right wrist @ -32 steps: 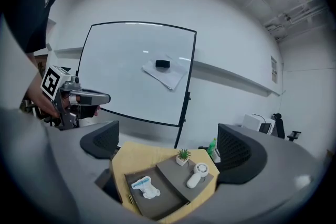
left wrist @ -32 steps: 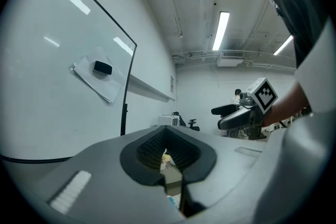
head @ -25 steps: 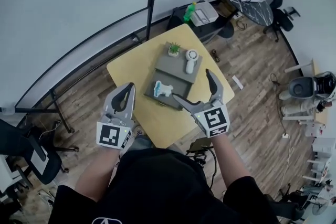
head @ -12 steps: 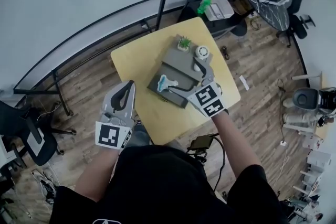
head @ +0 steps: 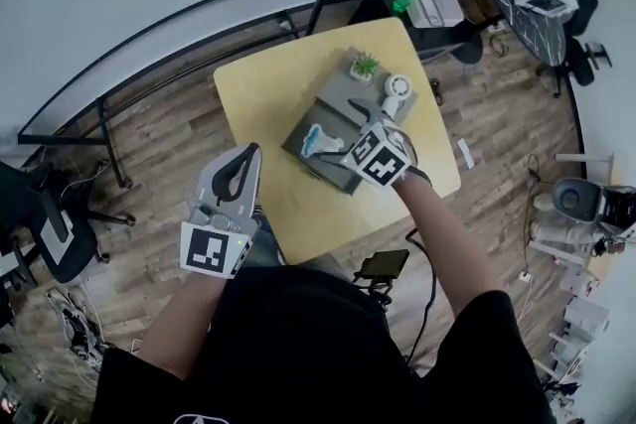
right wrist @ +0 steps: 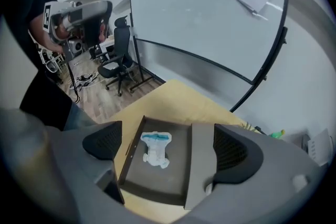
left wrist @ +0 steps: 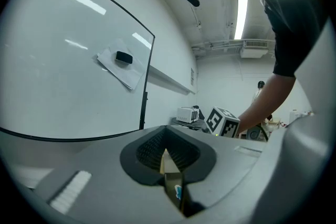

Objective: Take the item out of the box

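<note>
The right claw [right wrist: 167, 139], wide open (jaws just closing a touch, the item between them ungripped), hangs over the white item [right wrist: 155, 148] lying in the grey box [right wrist: 176, 181] mid-frame, seemingly to straddle it, while the shut left claw [head: 245, 159] idles lower left.

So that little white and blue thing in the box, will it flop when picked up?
Probably floppy: the item looks like soft, crinkled padding lying flat in the box. Likely light, since it looks thin. Flat-lying, it seems unlikely to roll.
</note>
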The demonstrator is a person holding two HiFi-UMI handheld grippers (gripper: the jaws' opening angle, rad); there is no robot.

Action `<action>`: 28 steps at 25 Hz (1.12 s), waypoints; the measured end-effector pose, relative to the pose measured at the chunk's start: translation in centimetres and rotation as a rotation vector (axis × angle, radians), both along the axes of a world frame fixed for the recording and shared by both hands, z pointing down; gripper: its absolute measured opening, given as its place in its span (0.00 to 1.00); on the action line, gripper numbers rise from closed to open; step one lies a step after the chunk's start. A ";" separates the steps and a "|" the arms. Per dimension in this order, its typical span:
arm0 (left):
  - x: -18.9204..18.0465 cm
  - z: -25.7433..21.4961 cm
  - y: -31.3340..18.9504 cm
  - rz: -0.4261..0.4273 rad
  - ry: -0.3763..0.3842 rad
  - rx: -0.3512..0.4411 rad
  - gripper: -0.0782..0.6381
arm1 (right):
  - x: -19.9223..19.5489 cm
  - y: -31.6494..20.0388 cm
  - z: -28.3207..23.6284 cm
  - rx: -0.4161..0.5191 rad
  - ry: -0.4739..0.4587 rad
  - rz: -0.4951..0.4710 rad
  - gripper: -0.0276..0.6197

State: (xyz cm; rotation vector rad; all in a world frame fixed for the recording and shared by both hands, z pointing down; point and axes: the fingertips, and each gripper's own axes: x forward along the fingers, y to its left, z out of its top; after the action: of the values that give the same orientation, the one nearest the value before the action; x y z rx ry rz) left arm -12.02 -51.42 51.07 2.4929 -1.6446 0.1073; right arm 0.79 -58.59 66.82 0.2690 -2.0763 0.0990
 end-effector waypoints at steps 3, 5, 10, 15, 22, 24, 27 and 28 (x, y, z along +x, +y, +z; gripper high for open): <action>0.1 0.5 0.2 -0.010 0.002 -0.006 0.11 | 0.1 0.6 2.7 -0.058 0.063 -0.037 0.88; 0.2 0.9 0.5 -0.015 0.002 -0.014 0.11 | 0.2 1.0 4.4 -0.091 0.108 -0.063 0.87; 0.4 1.5 1.0 -0.021 -0.001 -0.027 0.11 | 1.1 1.2 8.4 -0.125 0.241 -0.109 0.81; 0.5 2.1 1.2 -0.024 -0.001 -0.040 0.11 | 1.5 1.5 11.0 -0.147 0.311 -0.142 0.74; 1.1 2.5 1.2 -0.011 -0.003 -0.049 0.11 | 1.3 1.3 13.4 -0.167 0.363 -0.164 0.64; 1.3 2.7 1.1 -0.008 -0.001 -0.056 0.11 | 1.2 1.5 13.9 -0.173 0.378 -0.170 0.60; 1.5 3.0 1.1 -0.007 0.002 -0.066 0.11 | 1.3 2.8 14.8 -0.240 0.389 -0.165 0.55; 1.5 3.0 1.1 -0.006 0.002 -0.068 0.11 | 1.3 3.0 14.9 -0.247 0.391 -0.165 0.52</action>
State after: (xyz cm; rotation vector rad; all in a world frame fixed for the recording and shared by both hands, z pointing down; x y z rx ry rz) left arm -10.50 -50.29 54.11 2.4374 -1.6201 0.1571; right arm 2.11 -55.61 81.76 -0.0342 -1.6697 0.1855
